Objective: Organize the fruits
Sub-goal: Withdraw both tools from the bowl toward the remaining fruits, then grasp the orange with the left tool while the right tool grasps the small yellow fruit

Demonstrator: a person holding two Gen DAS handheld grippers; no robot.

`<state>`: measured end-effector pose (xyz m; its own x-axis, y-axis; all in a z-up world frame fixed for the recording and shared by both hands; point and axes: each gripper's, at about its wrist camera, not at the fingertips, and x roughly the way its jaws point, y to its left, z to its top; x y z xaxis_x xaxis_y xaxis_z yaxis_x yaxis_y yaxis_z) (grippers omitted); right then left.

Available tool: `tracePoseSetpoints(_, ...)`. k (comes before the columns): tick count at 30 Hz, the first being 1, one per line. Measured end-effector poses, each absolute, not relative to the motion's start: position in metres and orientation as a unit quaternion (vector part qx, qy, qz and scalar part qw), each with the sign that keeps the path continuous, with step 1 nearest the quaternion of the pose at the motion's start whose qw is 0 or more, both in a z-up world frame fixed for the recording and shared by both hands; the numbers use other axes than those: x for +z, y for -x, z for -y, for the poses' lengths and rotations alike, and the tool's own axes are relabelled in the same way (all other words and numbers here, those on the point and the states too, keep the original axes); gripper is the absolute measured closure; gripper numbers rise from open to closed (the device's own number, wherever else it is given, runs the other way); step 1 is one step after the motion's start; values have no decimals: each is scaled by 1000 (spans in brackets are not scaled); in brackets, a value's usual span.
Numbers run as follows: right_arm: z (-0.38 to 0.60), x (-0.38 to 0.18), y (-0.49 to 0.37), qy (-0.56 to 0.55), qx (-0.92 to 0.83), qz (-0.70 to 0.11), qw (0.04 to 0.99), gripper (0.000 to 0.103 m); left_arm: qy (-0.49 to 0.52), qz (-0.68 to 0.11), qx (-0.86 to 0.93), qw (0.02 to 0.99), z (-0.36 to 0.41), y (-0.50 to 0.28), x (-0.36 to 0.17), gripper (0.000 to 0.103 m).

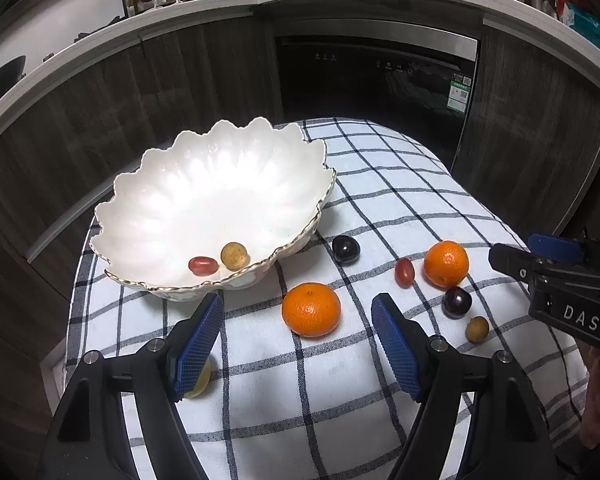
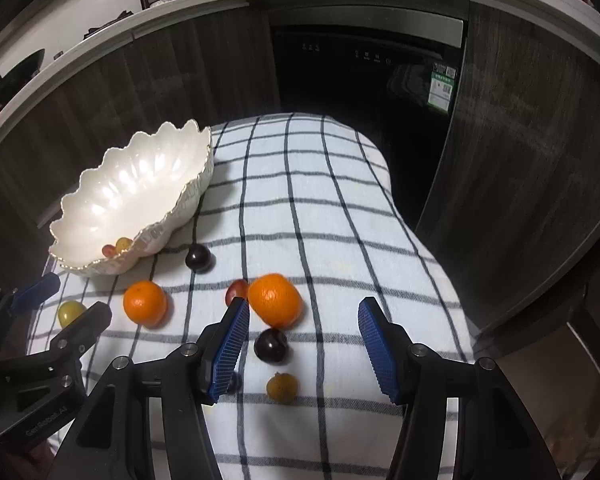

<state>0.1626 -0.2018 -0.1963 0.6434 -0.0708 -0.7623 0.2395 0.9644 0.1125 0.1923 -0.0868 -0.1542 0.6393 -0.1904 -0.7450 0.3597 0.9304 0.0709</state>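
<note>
Fruit sorting barely begun: two pieces are in the bowl, the rest lie on the checked cloth.

Left wrist view: the left tongs [image 1: 298, 342] are held spread and empty above an orange [image 1: 311, 310]; a red grape [image 1: 203, 265] and a small tan fruit [image 1: 234, 255] are seen inside the white bowl [image 1: 148, 184]. Right wrist view: the right tongs [image 2: 304, 346] are spread, nothing pinched, over a dark plum [image 2: 271, 345] beside a second orange [image 2: 275, 300].
</note>
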Motion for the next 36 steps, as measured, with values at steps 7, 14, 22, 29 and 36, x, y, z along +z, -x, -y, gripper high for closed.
tracePoseSetpoints(7, 198, -208, -153, -111, -92, -417, 898, 45, -112, -387, -160, 901, 87, -189, -164, 27)
tracePoseSetpoints(14, 195, -222, -145, -112, -101, -424, 893, 45, -123, -380, -162, 902, 90, -189, -176, 28)
tracePoseSetpoints(22, 182, -231, -141, -95, -100, -425, 895, 45, -131, -382, -173, 898, 92, -194, -188, 32)
tracePoseSetpoints(29, 176, -243, -144, -90, -99, -436, 890, 45, -133, -386, -186, 894, 93, -201, -198, 37)
tracePoseSetpoints(36, 174, -248, -146, -87, -98, -441, 888, 46, -135, -389, -190, 891, 97, -207, -205, 39)
